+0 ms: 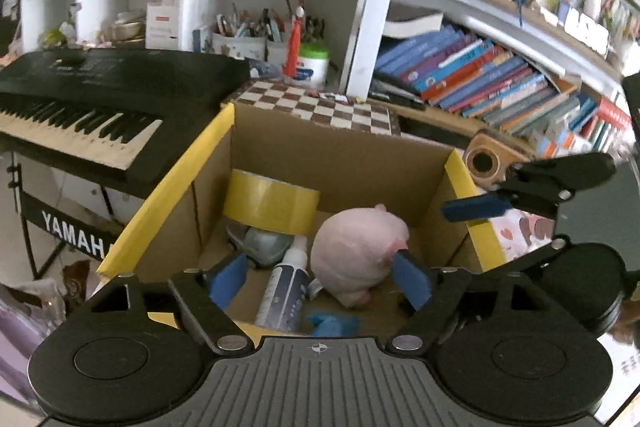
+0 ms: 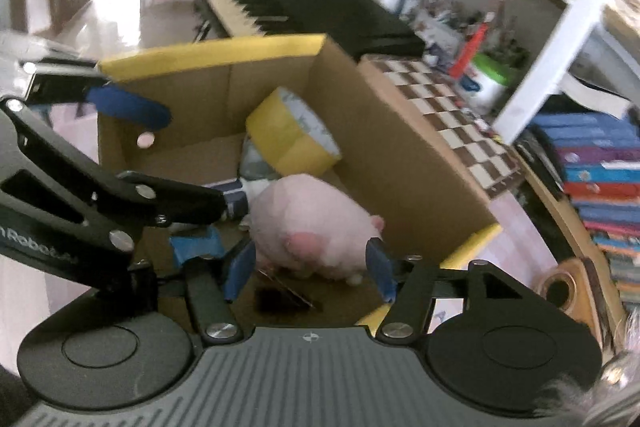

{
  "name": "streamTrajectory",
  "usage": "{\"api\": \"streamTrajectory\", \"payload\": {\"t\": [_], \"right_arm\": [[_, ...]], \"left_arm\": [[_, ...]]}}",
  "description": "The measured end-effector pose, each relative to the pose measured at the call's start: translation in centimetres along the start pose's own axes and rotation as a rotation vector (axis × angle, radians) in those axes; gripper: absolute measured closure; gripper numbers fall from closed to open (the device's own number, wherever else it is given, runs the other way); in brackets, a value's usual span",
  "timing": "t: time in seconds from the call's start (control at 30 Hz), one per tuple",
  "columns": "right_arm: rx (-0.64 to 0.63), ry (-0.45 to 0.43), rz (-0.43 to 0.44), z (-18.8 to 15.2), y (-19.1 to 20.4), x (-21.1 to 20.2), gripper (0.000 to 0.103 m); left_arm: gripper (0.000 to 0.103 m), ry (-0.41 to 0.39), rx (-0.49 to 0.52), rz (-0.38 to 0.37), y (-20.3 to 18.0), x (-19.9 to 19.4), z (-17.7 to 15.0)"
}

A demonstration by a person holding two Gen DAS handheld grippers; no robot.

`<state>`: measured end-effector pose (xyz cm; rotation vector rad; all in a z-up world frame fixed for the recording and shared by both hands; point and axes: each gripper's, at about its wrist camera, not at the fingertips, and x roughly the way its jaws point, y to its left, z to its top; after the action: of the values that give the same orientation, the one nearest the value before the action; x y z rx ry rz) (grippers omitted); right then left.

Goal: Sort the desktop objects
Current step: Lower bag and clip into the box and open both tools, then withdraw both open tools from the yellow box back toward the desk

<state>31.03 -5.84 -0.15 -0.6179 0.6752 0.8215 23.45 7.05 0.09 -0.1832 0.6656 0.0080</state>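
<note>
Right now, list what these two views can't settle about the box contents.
- Grey item: left view, tape roll covers most of it; identity unclear.
- Bottle label: too small to read; right view, the left gripper hides most of it.
- Blue thing: left view, cut off by the gripper body.
- Dark flat item: right view, blurred.
- Pig face: turned away in the left view, blurred in the right.
</note>
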Motion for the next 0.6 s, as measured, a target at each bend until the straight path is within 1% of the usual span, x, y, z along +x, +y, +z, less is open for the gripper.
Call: {"api": "streamTrajectory", "payload": {"t": [0.07, 0.1, 0.17, 0.3, 0.43, 0.6], "right_arm": [[0.042, -0.023, -0.02, -0.3, -0.1, -0.9, 0.031], [0.065, -0.034, -0.026, -0.5, -0.1, -1.3, 0.029], [0.091, -0.053, -0.035, -0.8, 0.1, -2.0, 0.029], [0.136, -0.104, -0.08, -1.3, 0.8, -3.6, 0.029], [0.205, -0.164, -0.139, -2.0, 1.4, -5.2, 0.024], [0.298, -0.214, -0.22, -2.9, 2.0, -6.9, 0.024]], "left_arm": [[0.018, -0.008, -0.005, 0.009, 0.1, -0.5, -0.2], [0.018, -0.014, -0.001, 0.012, 0.0, -0.8, -0.2], [0.018, -0.023, -0.001, 0.022, 0.1, -1.4, -0.2], [0.017, -0.056, -0.022, 0.035, 0.4, -2.8, -0.5], [0.016, -0.097, -0.04, 0.07, 0.9, -4.4, -1.0], [0.016, -0.137, -0.067, 0.105, 1.8, -6.4, -2.0]]}}
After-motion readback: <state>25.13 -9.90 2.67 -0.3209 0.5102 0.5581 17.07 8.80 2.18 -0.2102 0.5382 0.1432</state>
